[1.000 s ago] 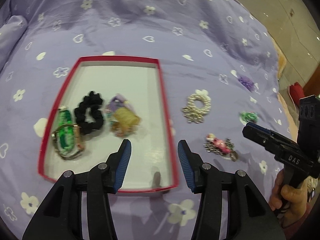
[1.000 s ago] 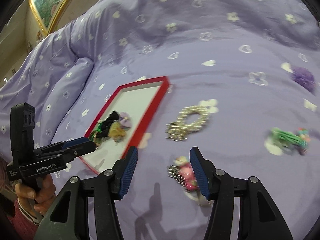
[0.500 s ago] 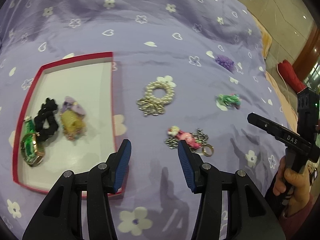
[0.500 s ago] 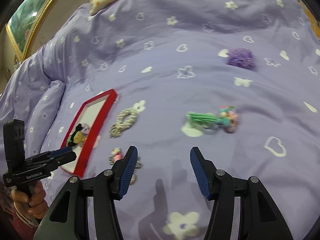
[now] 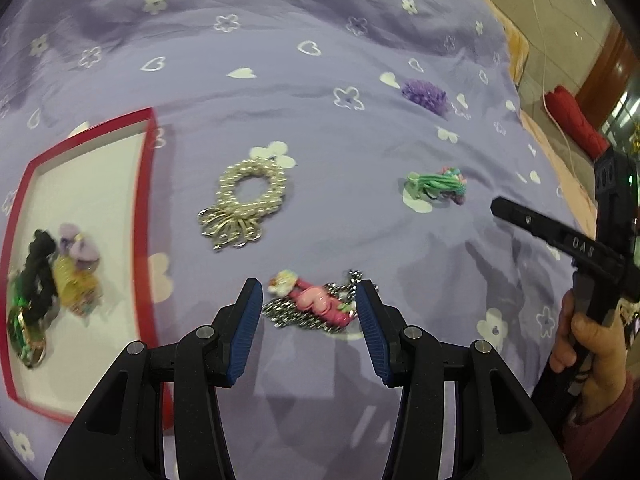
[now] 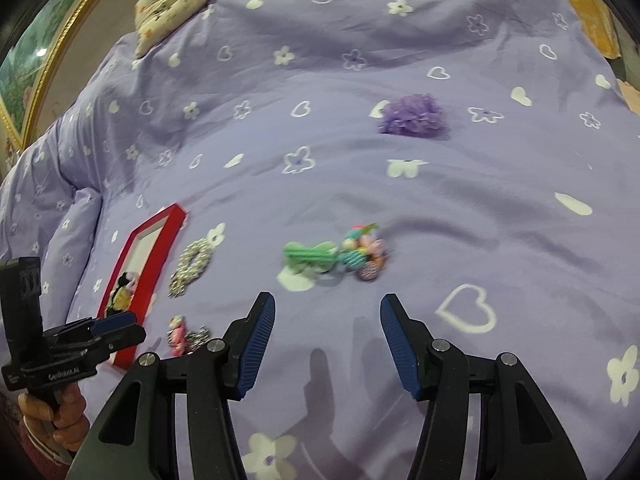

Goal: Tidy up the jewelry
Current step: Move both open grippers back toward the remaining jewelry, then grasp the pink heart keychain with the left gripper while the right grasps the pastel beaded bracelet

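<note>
Two open pairs of jaws hovered over the bed; the left gripper framed the pink charm keychain, lying crosswise; the right gripper faced the green hair tie, farther ahead, also crosswise.

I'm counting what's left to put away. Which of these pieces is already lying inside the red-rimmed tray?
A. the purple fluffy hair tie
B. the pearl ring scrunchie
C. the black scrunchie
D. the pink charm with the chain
C: the black scrunchie lies on the white floor of the red tray, while the pearl scrunchie, purple hair tie and pink charm all lie on the bedspread.
</note>
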{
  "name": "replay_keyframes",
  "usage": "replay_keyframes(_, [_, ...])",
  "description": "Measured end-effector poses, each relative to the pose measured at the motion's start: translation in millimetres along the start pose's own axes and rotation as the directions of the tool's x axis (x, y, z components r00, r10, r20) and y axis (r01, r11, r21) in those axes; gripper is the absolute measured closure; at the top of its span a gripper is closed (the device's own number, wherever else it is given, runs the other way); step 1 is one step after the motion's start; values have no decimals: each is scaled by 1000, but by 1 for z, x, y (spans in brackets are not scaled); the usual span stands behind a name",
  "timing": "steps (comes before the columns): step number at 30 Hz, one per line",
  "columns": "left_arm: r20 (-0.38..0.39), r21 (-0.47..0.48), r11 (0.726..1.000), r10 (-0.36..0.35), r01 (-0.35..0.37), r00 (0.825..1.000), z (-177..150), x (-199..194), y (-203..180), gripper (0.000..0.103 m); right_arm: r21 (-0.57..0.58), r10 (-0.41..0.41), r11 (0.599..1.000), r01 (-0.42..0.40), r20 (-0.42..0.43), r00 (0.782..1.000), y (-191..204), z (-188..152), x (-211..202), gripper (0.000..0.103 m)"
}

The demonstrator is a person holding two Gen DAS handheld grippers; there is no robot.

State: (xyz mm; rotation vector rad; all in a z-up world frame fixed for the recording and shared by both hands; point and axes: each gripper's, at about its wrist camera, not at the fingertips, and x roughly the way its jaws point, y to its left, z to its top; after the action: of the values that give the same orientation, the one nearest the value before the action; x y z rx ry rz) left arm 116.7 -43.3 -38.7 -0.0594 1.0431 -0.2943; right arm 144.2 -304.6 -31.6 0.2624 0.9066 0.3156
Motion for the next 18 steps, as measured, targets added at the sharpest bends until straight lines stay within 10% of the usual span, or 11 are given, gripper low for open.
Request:
replay_keyframes(10, [-62,-31,999,36,-38,997,0,33,10,56,6,-45,999,45,-22,999,-14,19,31,48])
replay_keyframes(18, [-53,1,1000,19,-19,998,0,37,8,64,-15,-74,997,73,-48,996,-12,19,55,80])
